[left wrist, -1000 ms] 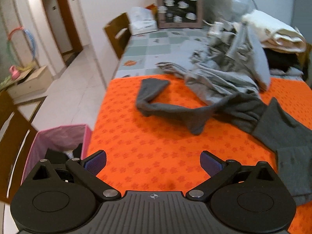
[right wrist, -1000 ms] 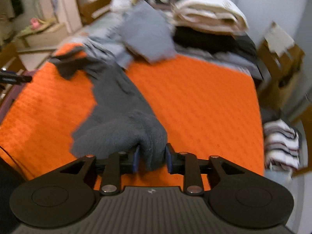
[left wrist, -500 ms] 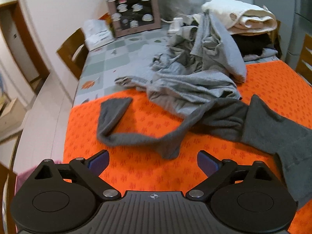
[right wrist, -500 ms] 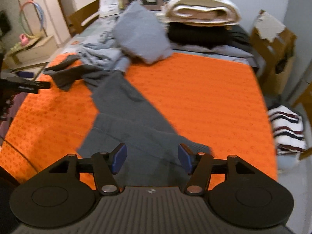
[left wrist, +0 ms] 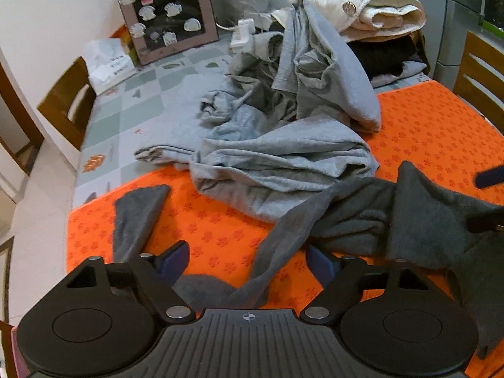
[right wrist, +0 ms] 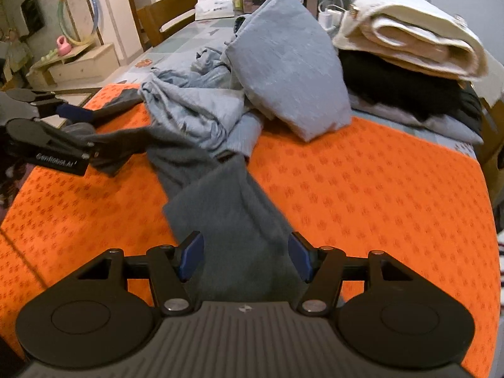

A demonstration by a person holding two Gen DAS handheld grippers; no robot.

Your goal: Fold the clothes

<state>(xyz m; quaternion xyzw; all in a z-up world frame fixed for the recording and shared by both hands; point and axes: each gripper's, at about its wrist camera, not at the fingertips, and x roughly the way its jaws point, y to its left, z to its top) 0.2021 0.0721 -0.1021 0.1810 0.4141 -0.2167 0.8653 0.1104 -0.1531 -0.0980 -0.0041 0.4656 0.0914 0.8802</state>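
Observation:
A dark grey sweater [right wrist: 233, 214] lies stretched across the orange mat [right wrist: 362, 189]. Its long sleeve [left wrist: 277, 252] runs toward my left gripper [left wrist: 249, 260]. The left jaws are closing with the sleeve between them, and the pads do not touch it. My right gripper [right wrist: 245, 252] stands open low over the sweater's body, with cloth under the gap and nothing pinched. The left gripper [right wrist: 94, 129] appears at the left edge of the right wrist view. The right gripper [left wrist: 488, 198] appears at the right edge of the left wrist view.
A crumpled pile of light grey clothes [left wrist: 283, 145] covers the mat's far edge. Behind it lie a folded cream blanket [left wrist: 362, 9] on black cloth and a box with shells [left wrist: 167, 19]. Wooden chairs [left wrist: 66, 100] flank the table.
My right gripper let go of the sweater's end, opened and moved forward over its body. My left gripper moved toward the sleeve, which now lies between its narrowing jaws.

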